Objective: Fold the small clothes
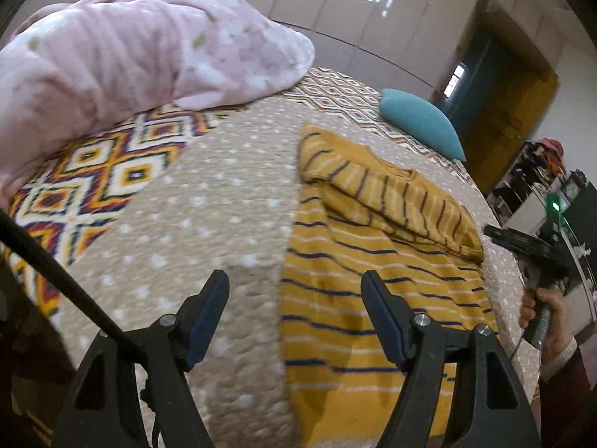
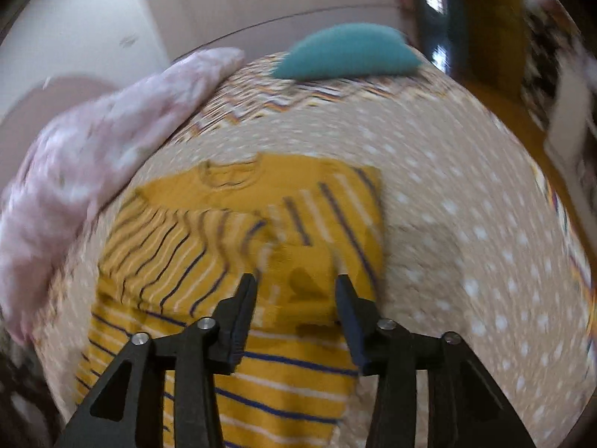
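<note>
Left gripper [image 1: 294, 315]: jaws spread wide, nothing between them, hovering above the near left edge of the yellow striped shirt [image 1: 377, 261], one finger over bare bedspread [image 1: 209, 201], the other over cloth. Likely positioned to take that side edge for the next fold. Right gripper [image 2: 296, 302]: jaws also apart, empty, poised low over the shirt's right portion; contact with cloth cannot be judged because the right wrist view is motion-blurred. Shirt lies flat on the dotted beige bedspread, collar at the far end. Both sleeves appear already folded inward across the chest, stripes on them running crosswise to the body stripes, so the fold looks partway done; hem end not yet brought up. Outward: pink blanket [image 1: 141, 48] bunched at the far left, well apart from the shirt; teal pillow [image 1: 421, 127] at the far end of the bed.
</note>
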